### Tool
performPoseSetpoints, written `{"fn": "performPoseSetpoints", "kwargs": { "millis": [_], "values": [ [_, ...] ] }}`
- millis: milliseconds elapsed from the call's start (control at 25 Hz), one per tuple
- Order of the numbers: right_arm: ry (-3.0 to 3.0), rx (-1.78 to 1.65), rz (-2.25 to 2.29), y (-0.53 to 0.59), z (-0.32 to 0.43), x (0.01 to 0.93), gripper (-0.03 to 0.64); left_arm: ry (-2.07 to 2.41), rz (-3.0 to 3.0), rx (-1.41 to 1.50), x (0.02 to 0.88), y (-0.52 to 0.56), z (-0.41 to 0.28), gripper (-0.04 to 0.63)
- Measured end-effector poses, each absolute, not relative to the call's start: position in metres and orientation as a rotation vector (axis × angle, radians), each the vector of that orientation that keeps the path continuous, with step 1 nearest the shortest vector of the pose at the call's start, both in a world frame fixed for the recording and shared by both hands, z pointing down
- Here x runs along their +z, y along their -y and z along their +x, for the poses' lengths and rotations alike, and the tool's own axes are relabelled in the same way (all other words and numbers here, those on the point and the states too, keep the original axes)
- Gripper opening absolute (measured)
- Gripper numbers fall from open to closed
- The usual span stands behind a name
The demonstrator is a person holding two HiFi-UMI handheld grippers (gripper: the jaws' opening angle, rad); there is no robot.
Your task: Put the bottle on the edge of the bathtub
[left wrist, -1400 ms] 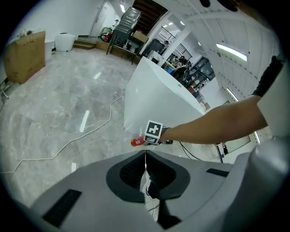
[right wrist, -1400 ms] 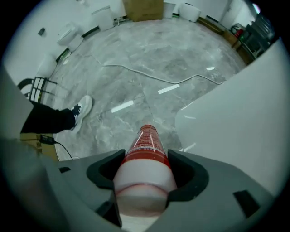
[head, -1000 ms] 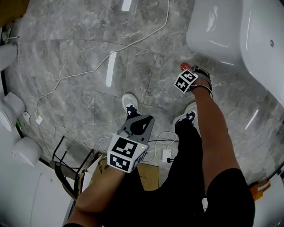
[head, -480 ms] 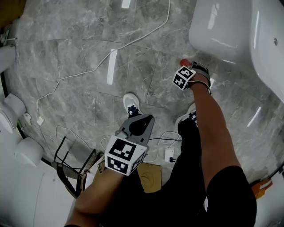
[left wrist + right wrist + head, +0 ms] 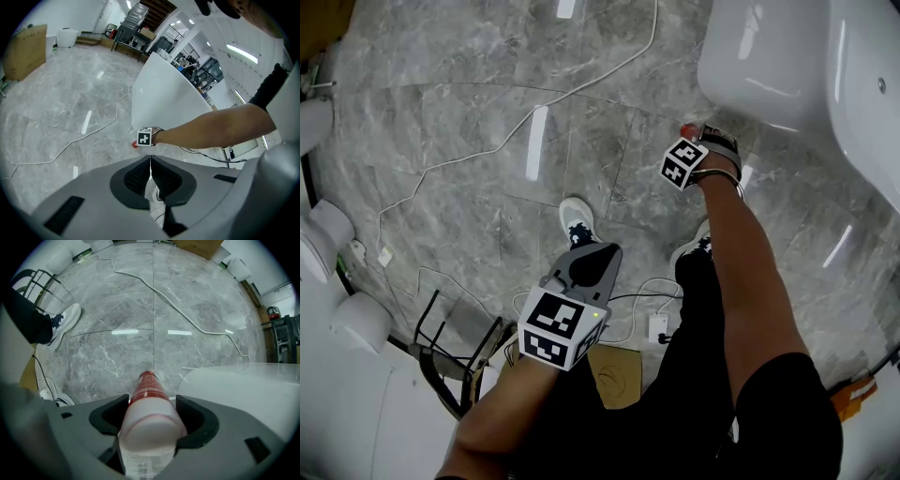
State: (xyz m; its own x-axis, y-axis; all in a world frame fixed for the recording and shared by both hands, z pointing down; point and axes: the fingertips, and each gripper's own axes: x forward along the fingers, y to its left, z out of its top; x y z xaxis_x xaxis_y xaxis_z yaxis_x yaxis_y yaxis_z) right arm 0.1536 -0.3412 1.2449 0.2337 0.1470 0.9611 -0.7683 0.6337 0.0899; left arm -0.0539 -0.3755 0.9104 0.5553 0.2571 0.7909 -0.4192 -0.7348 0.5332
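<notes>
Bottle [image 5: 149, 394]: pinched between the right gripper's [image 5: 153, 420] jaws; red end sticks out ahead of them (over grey floor [image 5: 117, 310]); bathtub [image 5: 243, 390] just right of them
Left gripper [image 5: 150, 174]: jaws pressed together

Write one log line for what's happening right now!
right gripper: shut on bottle | left gripper: shut, empty | bottle: beside bathtub, not yet on edge
</notes>
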Motion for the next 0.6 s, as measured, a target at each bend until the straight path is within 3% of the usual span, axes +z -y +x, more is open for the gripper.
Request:
{"fn": "performPoseSetpoints", "kwargs": {
  "millis": [600],
  "values": [
    [1.244, 0.677, 0.89, 0.334, 0.14, 1.046, 0.314, 0.167, 2.18, 1.105, 0.78, 0.393, -0.029, 0.017]
  ]
}}
